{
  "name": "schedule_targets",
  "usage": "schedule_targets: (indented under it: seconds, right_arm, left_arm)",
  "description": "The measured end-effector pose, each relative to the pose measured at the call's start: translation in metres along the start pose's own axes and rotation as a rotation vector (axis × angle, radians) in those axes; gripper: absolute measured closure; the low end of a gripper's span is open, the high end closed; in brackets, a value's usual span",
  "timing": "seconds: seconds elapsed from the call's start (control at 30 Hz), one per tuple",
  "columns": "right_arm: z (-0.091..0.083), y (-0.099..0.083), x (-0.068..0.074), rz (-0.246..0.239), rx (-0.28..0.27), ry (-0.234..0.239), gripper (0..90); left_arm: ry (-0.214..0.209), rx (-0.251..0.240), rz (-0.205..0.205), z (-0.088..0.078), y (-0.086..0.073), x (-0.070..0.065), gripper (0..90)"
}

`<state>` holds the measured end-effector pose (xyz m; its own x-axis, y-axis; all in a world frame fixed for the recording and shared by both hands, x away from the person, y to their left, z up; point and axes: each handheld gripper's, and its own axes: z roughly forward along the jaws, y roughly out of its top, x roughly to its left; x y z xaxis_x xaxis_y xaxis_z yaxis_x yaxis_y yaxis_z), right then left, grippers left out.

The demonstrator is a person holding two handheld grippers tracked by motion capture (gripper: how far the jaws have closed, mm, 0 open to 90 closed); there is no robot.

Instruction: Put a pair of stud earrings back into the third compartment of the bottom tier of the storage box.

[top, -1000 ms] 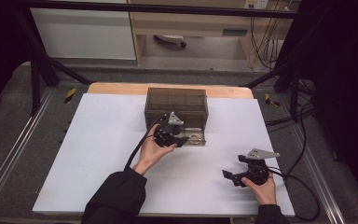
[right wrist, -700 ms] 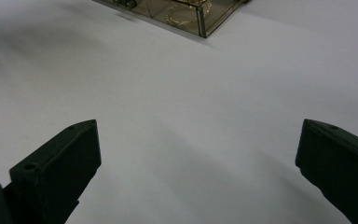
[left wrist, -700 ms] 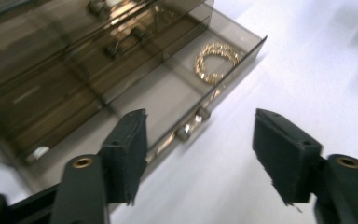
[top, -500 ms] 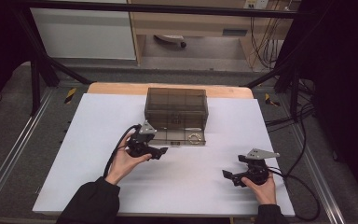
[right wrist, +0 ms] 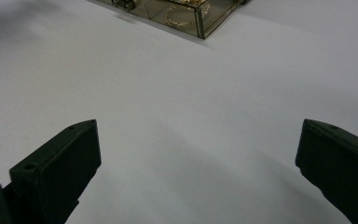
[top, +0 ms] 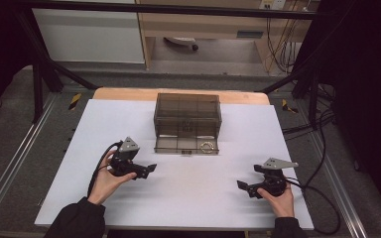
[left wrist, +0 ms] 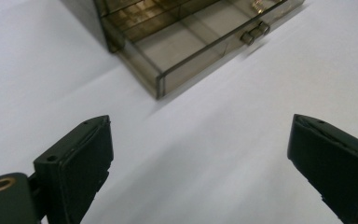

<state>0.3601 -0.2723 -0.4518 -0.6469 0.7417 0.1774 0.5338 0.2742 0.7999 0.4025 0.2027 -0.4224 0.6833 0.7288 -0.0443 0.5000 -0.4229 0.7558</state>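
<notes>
On the white table, at the left, the left gripper sits in the person's left hand, its jaws pointing toward the middle of the table. In the left gripper view its fingers stand wide apart with nothing but bare table between them; they have just been opening. Ahead of those fingertips, well clear of them and not touched, stands a smoky see-through plastic box with its bottom drawer pulled out. A small knob sticks out from the drawer's front wall, and the near corner of the drawer lies straight beyond the gap between the left fingers. Inside the drawer, in its right-hand part as the high view shows it, lies a ring-shaped gold bracelet.

Further right, the right gripper rests in the person's right hand near the table's front edge, jaws pointing left. Its fingers are also spread wide and hold nothing. The drawer corner with the bracelet lies far ahead of these fingertips, well apart from them
</notes>
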Motion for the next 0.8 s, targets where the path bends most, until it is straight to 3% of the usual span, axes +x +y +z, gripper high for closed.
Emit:
schedule_targets:
  seconds: [0.5, 0.8]
  right_arm:
    - [0.000, 0.000, 0.000, 0.001, 0.007, -0.004, 0.7]
    - [0.000, 0.000, 0.000, 0.002, 0.006, -0.006, 0.7]
  left_arm:
    - [0.032, -0.032, -0.034, -0.032, -0.055, 0.028, 6.7]
    - [0.046, -0.024, -0.043, -0.040, -0.073, 0.037, 6.7]
